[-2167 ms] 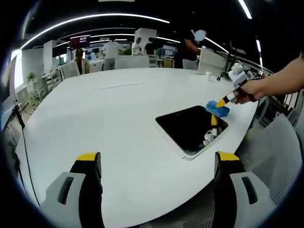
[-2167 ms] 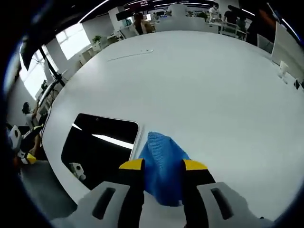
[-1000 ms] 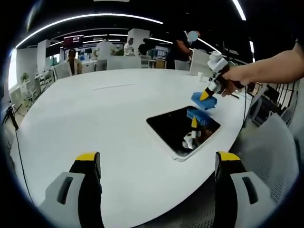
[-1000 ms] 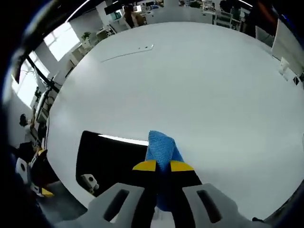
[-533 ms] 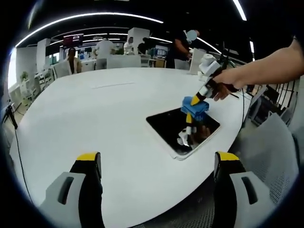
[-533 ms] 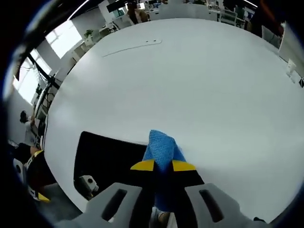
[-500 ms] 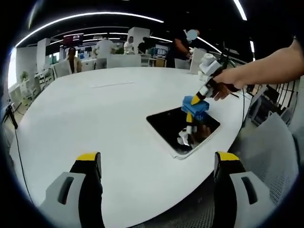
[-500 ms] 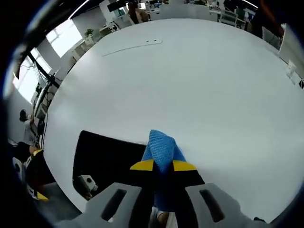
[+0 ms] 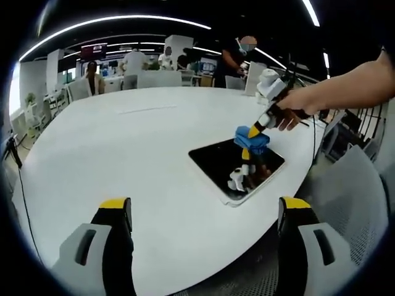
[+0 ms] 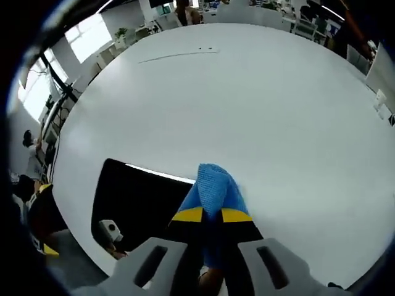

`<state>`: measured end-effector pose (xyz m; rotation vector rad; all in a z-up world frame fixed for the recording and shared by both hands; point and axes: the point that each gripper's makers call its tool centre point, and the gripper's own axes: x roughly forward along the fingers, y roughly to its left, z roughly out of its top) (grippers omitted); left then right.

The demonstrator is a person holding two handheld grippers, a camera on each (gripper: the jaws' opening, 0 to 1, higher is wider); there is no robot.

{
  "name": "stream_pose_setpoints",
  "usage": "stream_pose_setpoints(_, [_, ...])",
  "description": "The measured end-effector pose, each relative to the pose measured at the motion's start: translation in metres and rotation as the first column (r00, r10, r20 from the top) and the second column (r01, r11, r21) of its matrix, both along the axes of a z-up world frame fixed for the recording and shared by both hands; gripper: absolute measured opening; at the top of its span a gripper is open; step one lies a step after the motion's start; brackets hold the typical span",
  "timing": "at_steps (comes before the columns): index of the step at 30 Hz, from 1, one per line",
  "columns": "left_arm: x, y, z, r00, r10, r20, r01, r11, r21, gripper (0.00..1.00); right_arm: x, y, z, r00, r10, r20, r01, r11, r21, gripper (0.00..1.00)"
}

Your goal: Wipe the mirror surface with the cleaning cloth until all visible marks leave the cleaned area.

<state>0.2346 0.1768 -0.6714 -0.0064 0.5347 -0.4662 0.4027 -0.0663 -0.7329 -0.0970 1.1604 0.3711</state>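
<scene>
A dark rectangular mirror (image 9: 231, 165) (image 10: 139, 197) with a white frame lies flat near the edge of the white table (image 9: 136, 154). My right gripper (image 10: 212, 216) (image 9: 255, 131) is shut on a blue cleaning cloth (image 10: 213, 188) (image 9: 250, 139), held by a person's hand (image 9: 290, 111) over the mirror's far part. The cloth hangs just above or on the glass, and its reflection shows below it. My left gripper (image 9: 200, 206) is open over the table's near edge, with nothing between its yellow-tipped fingers.
A grey mesh chair (image 9: 352, 197) stands at the table's right edge near the mirror. A white box (image 9: 256, 77) sits on the table's far side. Several people and desks stand in the background. The wide white tabletop (image 10: 259, 117) stretches beyond the mirror.
The right gripper lifted the cloth off the table beside the mirror, shut on it, and carried it over the mirror glass. The left gripper stayed in place.
</scene>
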Motion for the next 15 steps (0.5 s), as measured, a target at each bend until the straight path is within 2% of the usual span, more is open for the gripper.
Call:
stream_pose_setpoints(3, [0.001,-0.001,0.001,1.000,-0.001,0.002,0.001,1.000,-0.020,0.99,0.006,0.001,-0.003,1.000,-0.020,-0.002,0.020,1.000,0.001,0.02])
stream_pose_setpoints(9, [-0.001,-0.002,-0.001,1.000,-0.007,-0.008,0.007,1.000,-0.005,0.99,0.007,0.013,-0.004,0.998,-0.064,-0.020,0.065,0.997,0.040,0.02])
stream_pose_setpoints(12, [-0.001,-0.001,-0.001,1.000,-0.007,-0.008,0.007,1.000,-0.007,0.99,0.009,0.022,-0.006,0.992,-0.120,-0.047,0.124,0.988,0.088,0.02])
stream_pose_setpoints(15, [-0.001,-0.002,-0.002,1.000,-0.014,-0.009,0.014,1.000,0.009,0.97,0.007,0.028,-0.005,0.990,-0.131,-0.053,0.135,0.986,0.095,0.01])
